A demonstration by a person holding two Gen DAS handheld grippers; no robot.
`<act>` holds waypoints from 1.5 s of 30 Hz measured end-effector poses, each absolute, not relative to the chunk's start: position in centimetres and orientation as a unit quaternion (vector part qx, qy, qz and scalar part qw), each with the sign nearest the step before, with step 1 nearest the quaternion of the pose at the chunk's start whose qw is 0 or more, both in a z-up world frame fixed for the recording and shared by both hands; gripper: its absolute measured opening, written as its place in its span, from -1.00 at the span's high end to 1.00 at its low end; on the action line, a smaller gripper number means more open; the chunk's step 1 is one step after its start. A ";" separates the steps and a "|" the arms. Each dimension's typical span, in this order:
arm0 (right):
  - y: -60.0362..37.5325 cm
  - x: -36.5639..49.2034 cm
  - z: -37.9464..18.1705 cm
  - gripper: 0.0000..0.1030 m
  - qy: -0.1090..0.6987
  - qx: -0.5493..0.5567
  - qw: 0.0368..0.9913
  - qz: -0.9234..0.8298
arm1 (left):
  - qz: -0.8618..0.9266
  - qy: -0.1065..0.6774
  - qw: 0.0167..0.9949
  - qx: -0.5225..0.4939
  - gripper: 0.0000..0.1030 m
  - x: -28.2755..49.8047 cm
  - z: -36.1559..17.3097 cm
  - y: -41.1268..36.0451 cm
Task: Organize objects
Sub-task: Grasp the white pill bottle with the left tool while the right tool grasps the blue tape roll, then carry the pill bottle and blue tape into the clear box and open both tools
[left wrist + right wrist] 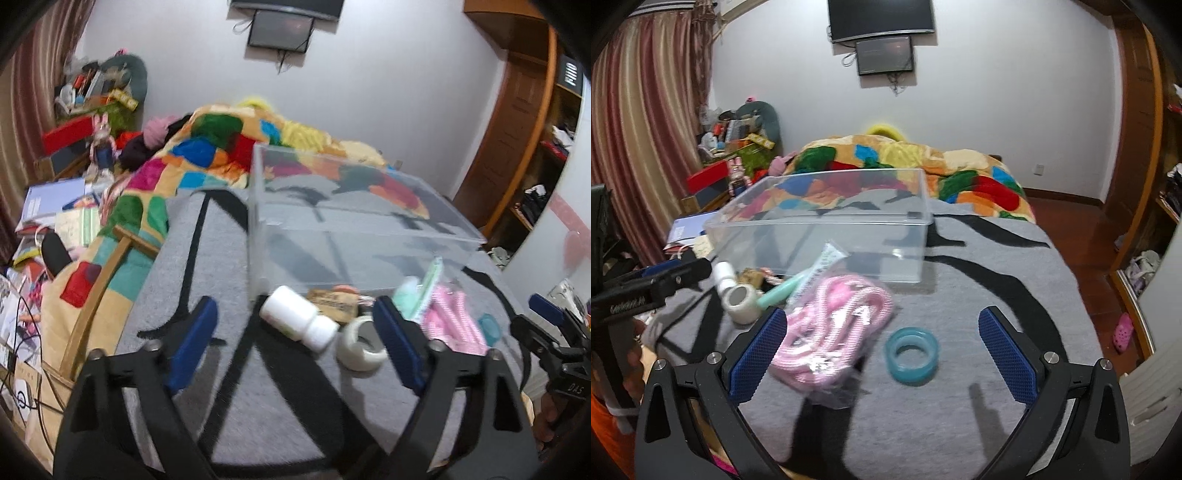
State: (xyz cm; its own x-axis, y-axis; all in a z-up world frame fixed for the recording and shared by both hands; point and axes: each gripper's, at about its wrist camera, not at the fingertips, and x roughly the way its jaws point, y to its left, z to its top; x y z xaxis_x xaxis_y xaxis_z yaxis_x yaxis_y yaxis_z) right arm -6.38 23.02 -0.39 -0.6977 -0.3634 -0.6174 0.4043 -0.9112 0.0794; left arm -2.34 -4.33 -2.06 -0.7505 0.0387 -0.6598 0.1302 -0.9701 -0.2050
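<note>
My left claw (295, 332) and right claw (882, 332) both gape apart over the bed (979, 280), the white bottle (297, 322) and pink cable bag (831, 328) lying near the clear box (820, 236).

The clear box (827, 225) stands open on top; small things like the teal ring (911, 356) crowd its front.

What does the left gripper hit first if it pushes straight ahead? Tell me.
Most likely the white bottle, lying between the open jaws of the left gripper. The clear box sits behind it. Depth is uncertain.
</note>
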 end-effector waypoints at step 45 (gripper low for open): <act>21.7 -11.2 4.3 0.30 0.005 0.298 0.225 -0.928 | -0.943 0.097 -0.003 0.318 0.43 -3.1 3.5 -4.1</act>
State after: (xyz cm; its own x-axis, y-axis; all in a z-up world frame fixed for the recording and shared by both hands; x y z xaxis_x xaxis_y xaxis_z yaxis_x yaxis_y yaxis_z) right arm -11.16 21.69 4.34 -0.7215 -0.4149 -0.5543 0.4207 -0.8986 0.1251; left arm -3.09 -4.08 3.47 -0.7980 0.0675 -0.5989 0.0559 -0.9811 -0.1850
